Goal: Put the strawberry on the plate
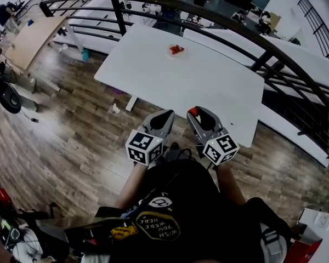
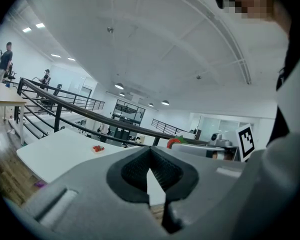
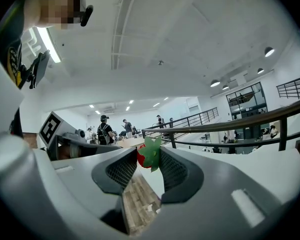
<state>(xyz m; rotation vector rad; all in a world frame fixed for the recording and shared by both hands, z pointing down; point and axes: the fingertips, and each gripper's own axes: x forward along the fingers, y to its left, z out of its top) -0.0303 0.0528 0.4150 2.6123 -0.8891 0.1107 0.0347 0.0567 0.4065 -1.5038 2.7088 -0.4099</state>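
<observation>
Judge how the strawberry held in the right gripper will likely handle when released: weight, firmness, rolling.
Probably light: the strawberry is small and sits pinched at the tips of the right gripper. Its flat, stiff-looking green leaves suggest a plastic model, so likely firm. Its rounded body may roll or tip once released.

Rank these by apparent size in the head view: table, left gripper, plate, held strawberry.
1. table
2. left gripper
3. plate and strawberry in the right gripper: both tiny and about alike. The plate lies farther off, so no ranking.
</observation>
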